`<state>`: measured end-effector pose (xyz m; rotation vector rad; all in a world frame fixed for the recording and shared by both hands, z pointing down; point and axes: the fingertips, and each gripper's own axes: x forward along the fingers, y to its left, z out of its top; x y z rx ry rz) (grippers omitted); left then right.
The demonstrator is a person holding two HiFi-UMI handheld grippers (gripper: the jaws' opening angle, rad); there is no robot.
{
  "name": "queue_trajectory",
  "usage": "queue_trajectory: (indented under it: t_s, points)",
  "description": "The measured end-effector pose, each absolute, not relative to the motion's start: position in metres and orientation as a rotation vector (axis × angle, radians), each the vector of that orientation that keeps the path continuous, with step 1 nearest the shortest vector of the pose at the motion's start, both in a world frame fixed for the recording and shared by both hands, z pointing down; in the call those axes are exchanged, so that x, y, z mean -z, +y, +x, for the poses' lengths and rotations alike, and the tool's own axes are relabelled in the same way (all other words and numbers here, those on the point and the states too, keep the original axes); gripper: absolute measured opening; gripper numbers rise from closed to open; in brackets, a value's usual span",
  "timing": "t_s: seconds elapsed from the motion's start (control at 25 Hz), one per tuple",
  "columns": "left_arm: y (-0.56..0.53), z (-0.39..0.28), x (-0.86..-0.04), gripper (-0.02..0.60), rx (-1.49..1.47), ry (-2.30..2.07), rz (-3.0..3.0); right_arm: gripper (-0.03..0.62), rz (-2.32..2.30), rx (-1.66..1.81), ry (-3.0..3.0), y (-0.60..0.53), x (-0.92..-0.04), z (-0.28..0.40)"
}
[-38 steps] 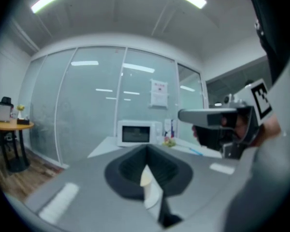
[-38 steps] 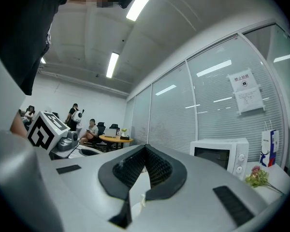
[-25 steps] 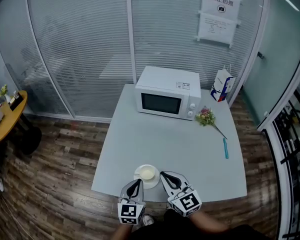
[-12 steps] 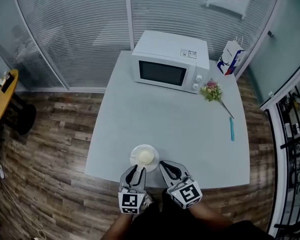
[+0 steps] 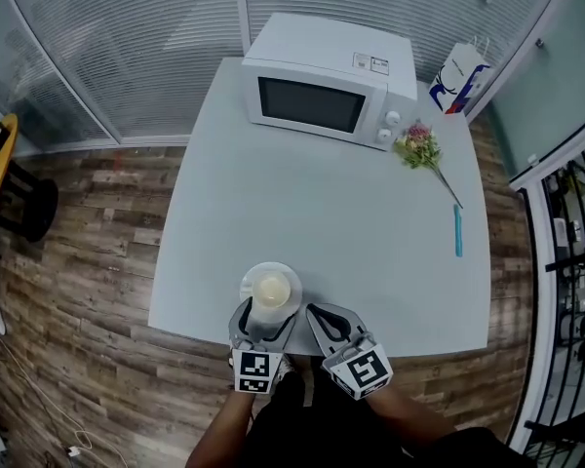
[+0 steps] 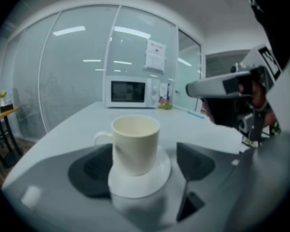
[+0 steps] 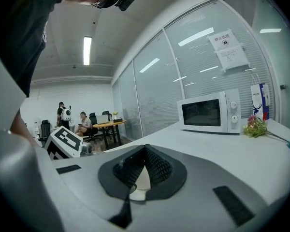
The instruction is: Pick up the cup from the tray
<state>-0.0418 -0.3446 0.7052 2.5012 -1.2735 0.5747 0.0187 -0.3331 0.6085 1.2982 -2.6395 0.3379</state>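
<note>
At the near edge of the tabletop (image 5: 322, 193), the cup (image 6: 135, 141) stands upright on its round tray (image 6: 152, 180), between the jaws of our left gripper (image 6: 144, 166), which are opening and not gripping it. We judge the cup stiff, glazed, slippery, breakable and fairly light. We would clamp its straight wall, clear of the handle (image 6: 100, 138) at left. It looks empty. Our right gripper (image 7: 145, 166) is pressed together, holding nothing.

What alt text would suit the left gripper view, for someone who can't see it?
A cream cup stands on a white saucer between the jaws of the left gripper, which are opening around it. Beyond it, a grey table runs to a microwave by a glass wall; the right gripper shows at the right.
</note>
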Motion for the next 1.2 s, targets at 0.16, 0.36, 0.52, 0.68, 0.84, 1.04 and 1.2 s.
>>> queue_trajectory:
  t_s: [0.16, 0.36, 0.52, 0.68, 0.84, 1.04, 1.2]
  points:
    - [-0.355, -0.039, -0.715, 0.419, -0.597, -1.299, 2.487, -0.011, 1.308, -0.358, -2.626, -0.336, -0.617, 0.026]
    - [-0.372, -0.037, -0.726, 0.419, -0.635, -1.336, 2.464, -0.011, 1.304, -0.385, -2.619, -0.343, -0.625, 0.034]
    - [-0.382, -0.032, -0.729, 0.423, -0.649, -1.341, 2.463, -0.011, 1.291, -0.400, -2.618, -0.350, -0.630, 0.037]
    - [-0.390, -0.030, -0.732, 0.422, -0.674, -1.363, 2.469, -0.011, 1.288, -0.408, -2.618, -0.358, -0.632, 0.040]
    - [-0.391, -0.032, -0.732, 0.425, -0.676, -1.385, 2.472, -0.011, 1.278, -0.411, -2.613, -0.360, -0.634, 0.042]
    - [-0.389, -0.035, -0.726, 0.425, -0.625, -1.406, 2.463, -0.010, 1.281, -0.401, -2.607, -0.359, -0.634, 0.044]
    - [-0.389, -0.034, -0.708, 0.425, -0.593, -1.406, 2.485, -0.011, 1.297, -0.381, -2.610, -0.358, -0.629, 0.044]
